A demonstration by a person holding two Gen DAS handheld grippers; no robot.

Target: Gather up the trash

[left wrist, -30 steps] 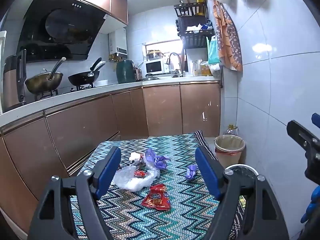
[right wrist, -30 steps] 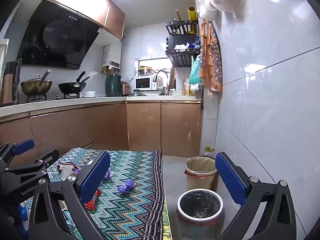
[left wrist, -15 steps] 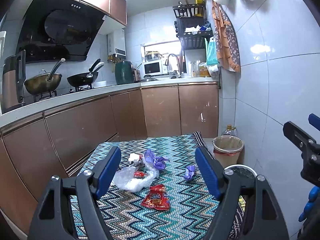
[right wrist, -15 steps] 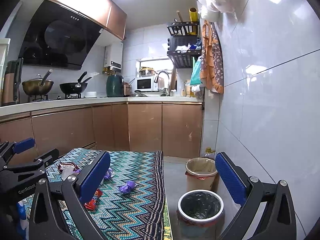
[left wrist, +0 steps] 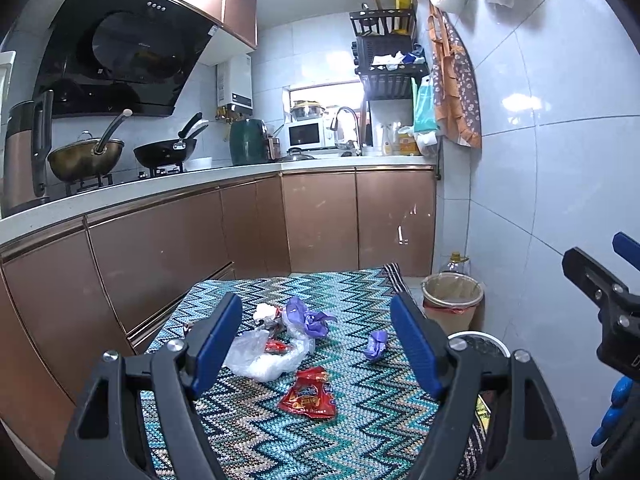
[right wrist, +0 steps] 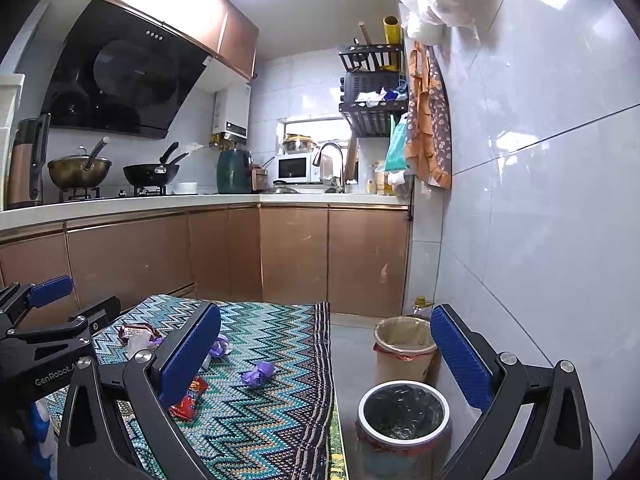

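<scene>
Claws first: the left claw [left wrist: 316, 344] hangs above the worktop [left wrist: 360, 432] with its blue pads wide apart and nothing between them; the right claw [right wrist: 326, 354] is likewise spread wide and empty, held over the worktop's right edge and the floor beside it.

Just past the left claw lies the red snack wrapper [left wrist: 308, 394], flat and crinkled on the zigzag cloth. It looks light and slippery, so a pinch on a raised, folded edge should hold better than a press on its flat face. Beyond it sits the clear plastic bag [left wrist: 266, 356], limp and soft, with something red inside; any bunched fold would do, though it may drag neighbouring scraps along. To the right, well apart from the heap, is the small purple wad [right wrist: 259, 373], compact and probably the easiest to take whole. Farther back, a purple crumpled wrapper [left wrist: 306, 316] and a white scrap [left wrist: 265, 312] touch the bag.

On the floor beside the worktop stands the black-lined bin [right wrist: 402, 410], and behind it the beige-lined bin [right wrist: 404, 338].

What lies under the bag, and the worktop's near edge, are hidden by the claw bodies; a dark-rimmed wrapper [right wrist: 136, 330] at the far left is hard to read.
</scene>
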